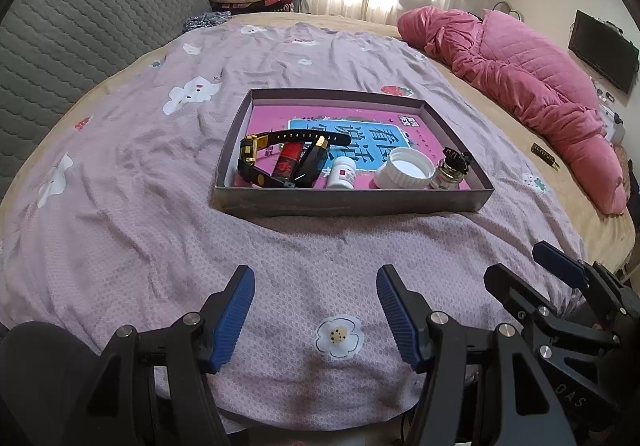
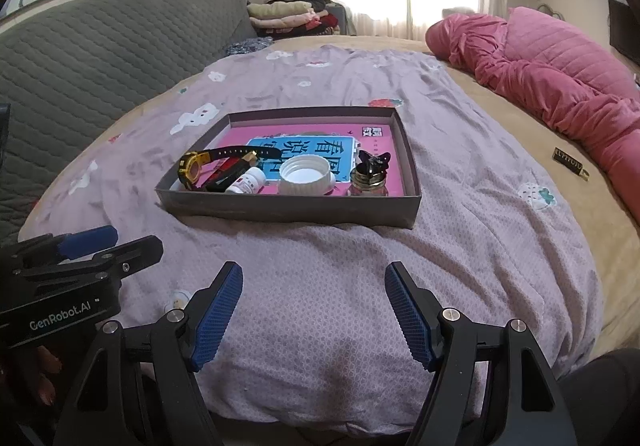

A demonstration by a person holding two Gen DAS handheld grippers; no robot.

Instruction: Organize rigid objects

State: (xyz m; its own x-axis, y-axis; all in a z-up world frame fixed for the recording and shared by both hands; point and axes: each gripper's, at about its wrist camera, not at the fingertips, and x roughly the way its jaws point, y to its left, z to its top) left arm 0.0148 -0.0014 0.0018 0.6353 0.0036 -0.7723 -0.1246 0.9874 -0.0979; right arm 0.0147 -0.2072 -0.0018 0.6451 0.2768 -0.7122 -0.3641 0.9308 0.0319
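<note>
Tray filled, one piece lies outside it

Grippers hang side by side over the lilac flower-print bedspread (image 1: pixel 168 174), near its front edge and well short of the tray. The left gripper (image 1: pixel 316 310) has its blue ribbed pads spread wide with nothing between them; the right gripper (image 2: pixel 314 312) stands just as wide and is likewise empty.

The shallow grey cardboard tray with the pink printed floor (image 1: pixel 352 202) sits in the middle of the bed. Along its near wall lie, left to right, a black-and-gold wristwatch with a long strap (image 1: pixel 256 162), a red-and-black small bottle (image 1: pixel 286 164), a small white pill bottle on its side (image 1: pixel 341 176), a wide white ribbed plastic lid, open side up (image 1: pixel 406 168), and a small glass jar with a black ornate stopper (image 1: pixel 450 174). The watch, red bottle and a dark flat item beside them overlap in a heap.

A small dark rectangular tag with gold lettering (image 2: pixel 570 162) rests on the tan sheet near the rolled pink quilt (image 2: pixel 560 86), well apart from the tray. It looks like the remaining piece. The right side is nearer to it. To do that well, I would come down over it with the pads straddling its short width, press slightly into the soft bedding, and set it in the bare far half of the tray
</note>
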